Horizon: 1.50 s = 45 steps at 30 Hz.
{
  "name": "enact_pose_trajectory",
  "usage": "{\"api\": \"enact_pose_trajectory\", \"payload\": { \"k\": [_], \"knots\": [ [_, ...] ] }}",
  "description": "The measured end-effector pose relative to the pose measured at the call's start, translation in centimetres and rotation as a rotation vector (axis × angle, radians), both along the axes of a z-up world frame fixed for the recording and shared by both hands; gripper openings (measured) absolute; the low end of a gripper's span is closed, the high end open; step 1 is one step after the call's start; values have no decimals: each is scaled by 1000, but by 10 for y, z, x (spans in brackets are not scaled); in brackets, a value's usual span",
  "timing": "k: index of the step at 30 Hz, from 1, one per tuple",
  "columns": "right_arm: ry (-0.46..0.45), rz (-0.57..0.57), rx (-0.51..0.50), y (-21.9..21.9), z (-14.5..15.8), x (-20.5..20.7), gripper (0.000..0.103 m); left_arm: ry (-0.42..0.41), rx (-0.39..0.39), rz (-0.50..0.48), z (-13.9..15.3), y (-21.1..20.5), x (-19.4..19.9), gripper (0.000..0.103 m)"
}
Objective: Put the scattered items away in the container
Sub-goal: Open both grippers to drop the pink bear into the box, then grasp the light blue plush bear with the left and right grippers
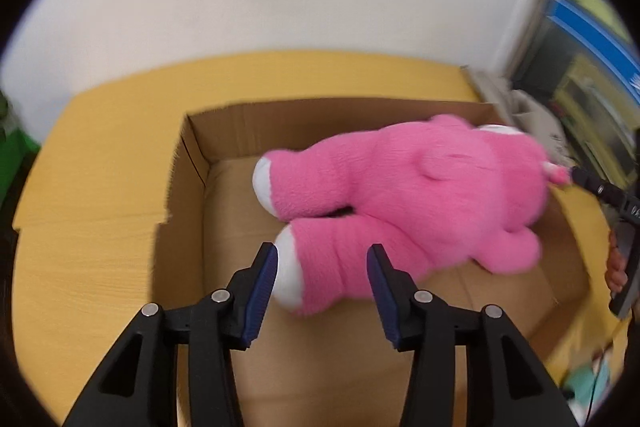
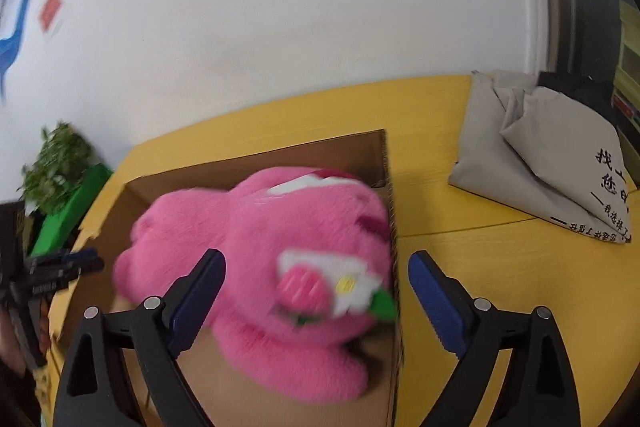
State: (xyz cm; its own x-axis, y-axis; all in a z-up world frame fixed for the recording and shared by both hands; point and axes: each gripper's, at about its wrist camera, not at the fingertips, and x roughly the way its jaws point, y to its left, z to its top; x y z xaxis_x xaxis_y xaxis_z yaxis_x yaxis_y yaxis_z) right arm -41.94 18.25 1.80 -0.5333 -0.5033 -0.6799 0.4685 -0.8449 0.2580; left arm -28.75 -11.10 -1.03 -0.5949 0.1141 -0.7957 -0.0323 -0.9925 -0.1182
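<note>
Lying inside the open brown cardboard box (image 1: pixel 192 163) on the yellow wooden table (image 1: pixel 80 235): a fluffy pink plush bear with white-tipped feet (image 1: pixel 400 195), blurred in both views, stretching from the middle of the box floor toward the right wall. Hanging over the box's near edge, the left gripper (image 1: pixel 322 267), black with blue ribbed pads, jaws parted, one white-tipped foot sitting between the pads with no pad pressing on it. Hovering above the bear's head end at the box's right wall, the right gripper (image 2: pixel 316 291), jaws spread wide, gripping nothing. Resting at the table's far right corner, a crumpled grey bag with black printed characters (image 2: pixel 540 163). Showing beyond the table's left edge, a leafy green plant (image 2: pixel 56 163).
</note>
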Motion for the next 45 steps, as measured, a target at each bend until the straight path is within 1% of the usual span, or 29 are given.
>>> {"api": "enact_pose_trajectory", "payload": {
  "k": [1, 3, 4, 6, 7, 9, 10, 12, 14, 15, 18, 21, 23, 25, 26, 27, 29, 30, 31, 32, 33, 34, 36, 38, 40, 43, 44, 45],
  "knots": [
    [-11, 45, 10, 1, 2, 16, 98, 7, -3, -20, 5, 0, 11, 46],
    [-49, 121, 25, 1, -3, 46, 98, -3, -3, -73, 5, 6, 36, 46],
    [-68, 148, 37, 0, -8, 60, 98, -14, -8, -90, 1, 8, 47, 46],
    [-102, 182, 78, -3, -19, 82, 97, -63, -27, -115, -17, 10, 63, 46],
    [-117, 185, 108, -5, -26, 90, 97, -79, -27, -117, -23, 11, 66, 46],
    [-151, 183, 163, -8, -41, 104, 96, -122, -2, -117, -38, 9, 77, 46],
    [-181, 172, 187, -8, -50, 109, 95, -135, 4, -121, -43, 9, 82, 46],
    [-173, 165, 220, -8, -53, 118, 91, -152, 15, -117, -49, 10, 88, 46],
    [-154, 162, 251, -9, -54, 128, 91, -157, 48, -103, -51, 6, 94, 46],
    [-155, 161, 255, -8, -54, 131, 91, -155, 72, -94, -51, 3, 94, 46],
    [-159, 165, 262, -7, -53, 138, 91, -145, 73, -91, -52, 4, 103, 46],
    [-165, 158, 239, -1, -51, 146, 92, -149, 77, -93, -53, 7, 111, 46],
    [-158, 116, 179, 8, -40, 152, 92, -154, 87, -83, -52, 5, 117, 46],
    [-110, 90, 111, 17, -18, 164, 92, -138, 81, -63, -44, 2, 125, 46],
    [-77, 93, 58, 25, 1, 179, 93, -124, 77, -56, -37, 0, 130, 46],
    [-42, 100, 1, 33, 21, 197, 98, -105, 74, -54, -32, -1, 134, 46],
    [26, 114, -113, 49, 62, 234, 103, -49, 84, -50, -9, -4, 160, 46],
    [55, 149, -156, 55, 82, 256, 103, -20, 89, -47, 2, -6, 173, 49],
    [85, 187, -170, 58, 98, 277, 103, 12, 95, -50, 14, -9, 189, 53],
    [116, 221, -176, 60, 113, 297, 103, 35, 100, -49, 24, -8, 203, 65],
    [153, 247, -169, 61, 130, 319, 103, 66, 111, -47, 37, -6, 223, 79],
    [178, 262, -161, 62, 141, 337, 103, 83, 118, -46, 44, -3, 237, 82],
    [191, 301, -180, 59, 155, 365, 103, 106, 130, -51, 54, 4, 266, 82],
    [151, 325, -214, 50, 145, 383, 103, 104, 143, -59, 54, 10, 289, 82],
    [85, 340, -195, 28, 116, 393, 103, 90, 167, -57, 43, 12, 306, 82],
    [-17, 395, -121, -15, 61, 404, 103, 44, 257, -27, 9, 8, 320, 82],
    [-32, 412, -101, -29, 46, 407, 103, 24, 293, -13, -4, 5, 323, 82],
    [-41, 428, -84, -43, 31, 409, 100, 9, 313, 2, -16, 3, 322, 82]
  ]
}}
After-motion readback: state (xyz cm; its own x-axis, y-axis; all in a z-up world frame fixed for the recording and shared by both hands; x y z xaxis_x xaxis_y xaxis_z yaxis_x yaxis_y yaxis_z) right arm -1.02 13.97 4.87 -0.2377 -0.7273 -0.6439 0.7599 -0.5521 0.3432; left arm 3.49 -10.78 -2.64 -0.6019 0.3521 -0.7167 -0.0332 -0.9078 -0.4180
